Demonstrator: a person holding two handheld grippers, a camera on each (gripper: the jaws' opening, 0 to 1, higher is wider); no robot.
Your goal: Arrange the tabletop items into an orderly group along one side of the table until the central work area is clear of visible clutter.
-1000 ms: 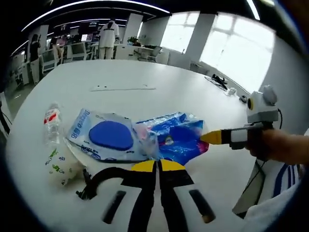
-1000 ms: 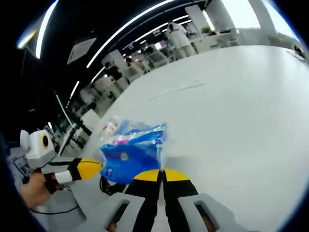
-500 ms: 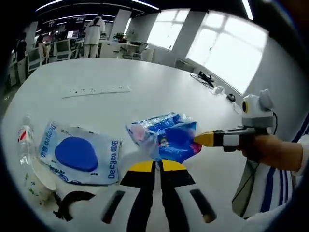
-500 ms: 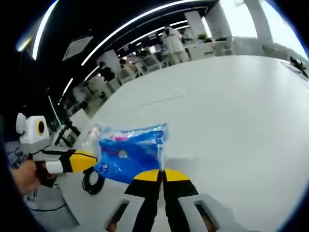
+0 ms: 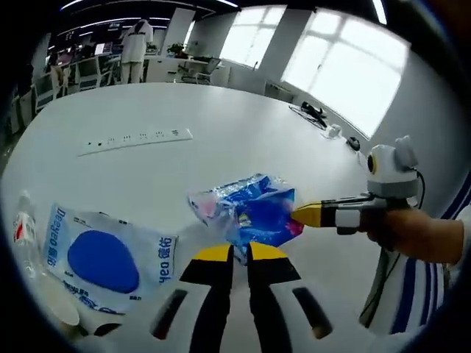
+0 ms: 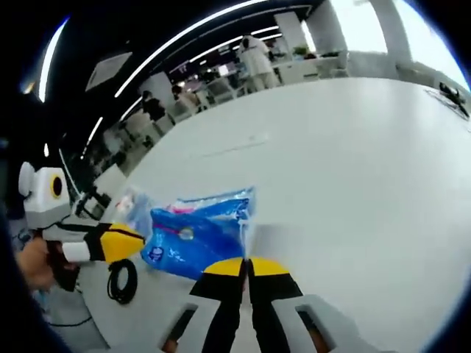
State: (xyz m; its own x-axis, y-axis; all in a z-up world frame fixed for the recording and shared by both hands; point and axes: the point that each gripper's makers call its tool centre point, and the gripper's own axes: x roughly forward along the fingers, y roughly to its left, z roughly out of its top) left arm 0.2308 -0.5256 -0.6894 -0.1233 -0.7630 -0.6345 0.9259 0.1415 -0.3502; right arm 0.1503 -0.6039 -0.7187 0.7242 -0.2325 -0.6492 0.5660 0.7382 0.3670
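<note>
Both grippers are engaged on one item: a crinkled blue transparent plastic packet with pink and printed contents (image 5: 249, 212), raised slightly off the white round worktop (image 5: 221, 147).

Left gripper (image 5: 233, 252): the yellow-tipped black fingers (image 5: 211, 255) stand almost together, with a thin gap at the tips. The lower edge of the blue packet sits at that gap; whether it is actually pinched cannot be told from the left gripper view. In the right gripper view the same gripper (image 6: 140, 237) enters from the left, a hand (image 6: 37, 265) around its handle, its yellow tip touching the packet's left edge.

Right gripper (image 6: 248, 262): fingers (image 6: 224, 268) closed fully, tips meeting, with the right-hand lower corner of the blue packet (image 6: 199, 235) clamped between them. In the left gripper view this gripper (image 5: 298, 214) comes in from the right, held by a hand (image 5: 412, 235) with a striped sleeve below, its yellow tip set against the packet's right side.

Other items on the worktop: a flat clear pouch with a dark blue oval pad and blue lettering (image 5: 96, 257) lies to the left, near the packet but apart from it. A clear plastic bottle with a red-and-white label (image 5: 23, 232) lies just beside the pouch's far left edge. A white power strip (image 5: 136, 140) lies further back, well apart. A coiled black cable (image 6: 120, 281) rests at the near worktop edge below the left gripper.

Background: office desks and standing persons in white coats (image 5: 136, 48).
</note>
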